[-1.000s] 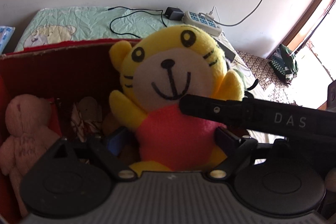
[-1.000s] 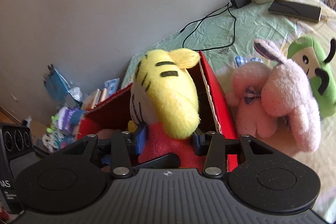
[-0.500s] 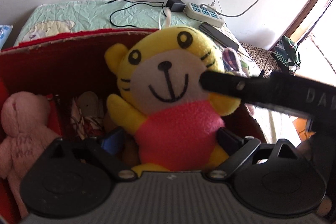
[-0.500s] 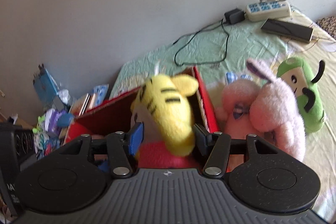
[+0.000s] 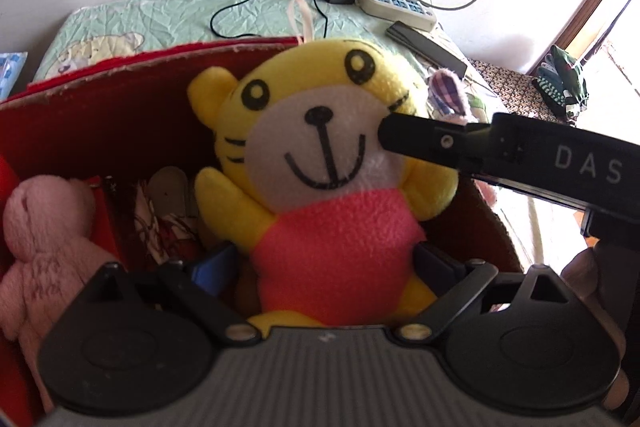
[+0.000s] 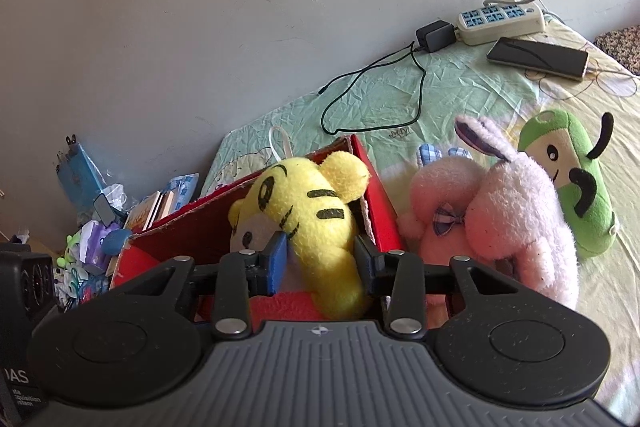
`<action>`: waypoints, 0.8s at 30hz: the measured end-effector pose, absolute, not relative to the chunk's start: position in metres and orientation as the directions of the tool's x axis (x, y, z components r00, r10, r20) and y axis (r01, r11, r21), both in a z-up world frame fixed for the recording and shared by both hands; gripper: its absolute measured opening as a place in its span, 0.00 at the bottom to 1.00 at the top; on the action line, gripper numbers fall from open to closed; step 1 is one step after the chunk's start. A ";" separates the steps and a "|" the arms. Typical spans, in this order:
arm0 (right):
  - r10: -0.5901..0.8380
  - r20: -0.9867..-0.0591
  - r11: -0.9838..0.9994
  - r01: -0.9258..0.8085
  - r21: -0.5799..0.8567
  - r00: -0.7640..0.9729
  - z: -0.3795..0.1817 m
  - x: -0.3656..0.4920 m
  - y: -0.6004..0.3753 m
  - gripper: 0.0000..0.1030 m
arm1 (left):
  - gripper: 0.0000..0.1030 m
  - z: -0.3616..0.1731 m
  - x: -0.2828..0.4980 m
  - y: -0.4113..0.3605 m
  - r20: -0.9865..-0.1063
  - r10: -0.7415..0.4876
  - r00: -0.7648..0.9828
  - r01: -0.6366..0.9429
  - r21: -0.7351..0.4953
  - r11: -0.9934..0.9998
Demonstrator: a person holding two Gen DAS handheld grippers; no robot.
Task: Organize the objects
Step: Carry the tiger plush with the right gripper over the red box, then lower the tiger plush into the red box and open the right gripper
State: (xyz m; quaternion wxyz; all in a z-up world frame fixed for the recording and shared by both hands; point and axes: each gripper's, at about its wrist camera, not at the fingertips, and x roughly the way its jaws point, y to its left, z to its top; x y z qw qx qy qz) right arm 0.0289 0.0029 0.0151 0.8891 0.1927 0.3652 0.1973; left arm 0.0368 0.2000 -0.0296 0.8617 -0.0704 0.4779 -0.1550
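— Tiger first: how does it look?
— The yellow tiger plush [image 5: 320, 155] has a white muzzle, black stripes, a pink-red shirt and a white loop on its head. It sits upright inside the red box [image 5: 120, 99], close to the wall at three o'clock in the left wrist view.
— Who has it?
— The right gripper [image 6: 320, 255] is closing, with its pads pinching the head at the cheek. The left gripper [image 5: 324, 259] is opening. Its fingers flank the shirt without pressing.
— Anything in the way?
— Only the right gripper's finger, which crosses the cheek.
— And around the box?
— At three o'clock of it, on the bedsheet [image 6: 380, 99], lies a pink rabbit plush [image 6: 516, 223]. A green plush [image 6: 568, 187] is just beyond that. At one o'clock are a power strip [image 6: 500, 19], a phone [image 6: 536, 57] and a black cable [image 6: 400, 83].
— What else is in the box?
— A pink bear plush [image 5: 44, 227] at nine o'clock of the tiger. I cannot tell what the small things between them are.
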 end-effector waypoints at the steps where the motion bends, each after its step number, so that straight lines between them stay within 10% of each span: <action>1: 0.492 -0.572 0.849 -0.216 0.482 0.657 0.015 0.028 0.003 0.39 | 0.93 -0.030 0.037 0.200 -0.803 -0.333 0.494 0.199 -0.269 0.942; 24: 0.521 -0.541 0.832 -0.252 0.494 0.660 0.015 0.026 -0.003 0.39 | 0.99 -0.029 0.038 0.185 -0.837 -0.252 0.486 0.145 -0.207 0.967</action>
